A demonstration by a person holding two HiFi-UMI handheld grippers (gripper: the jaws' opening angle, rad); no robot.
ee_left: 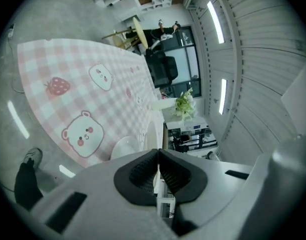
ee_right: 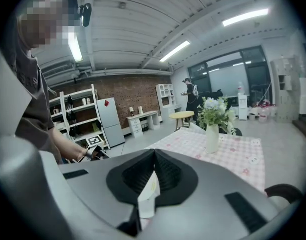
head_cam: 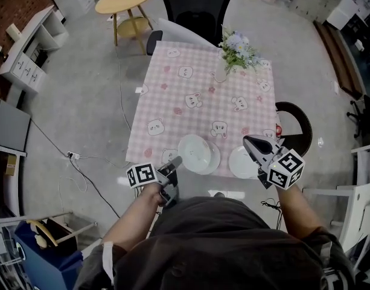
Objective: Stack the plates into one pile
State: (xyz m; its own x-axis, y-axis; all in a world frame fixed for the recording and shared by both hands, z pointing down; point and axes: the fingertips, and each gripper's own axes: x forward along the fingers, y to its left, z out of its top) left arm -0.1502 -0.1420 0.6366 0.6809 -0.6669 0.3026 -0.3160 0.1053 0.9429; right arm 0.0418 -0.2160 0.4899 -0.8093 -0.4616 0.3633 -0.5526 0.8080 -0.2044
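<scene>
Two white plates are at the front edge of the pink checked table. My left gripper is shut on the near-left rim of the left plate, which sits raised over the table edge. In the left gripper view the left gripper has that plate's rim edge-on between its jaws, and another white plate lies on the cloth. My right gripper hangs over the right plate. In its own view the right gripper is shut, with a white sliver low between the jaws.
A vase of flowers stands at the table's far right corner. A black office chair is behind the table and a black stool is at its right. A round wooden side table is far left. Cables run across the floor.
</scene>
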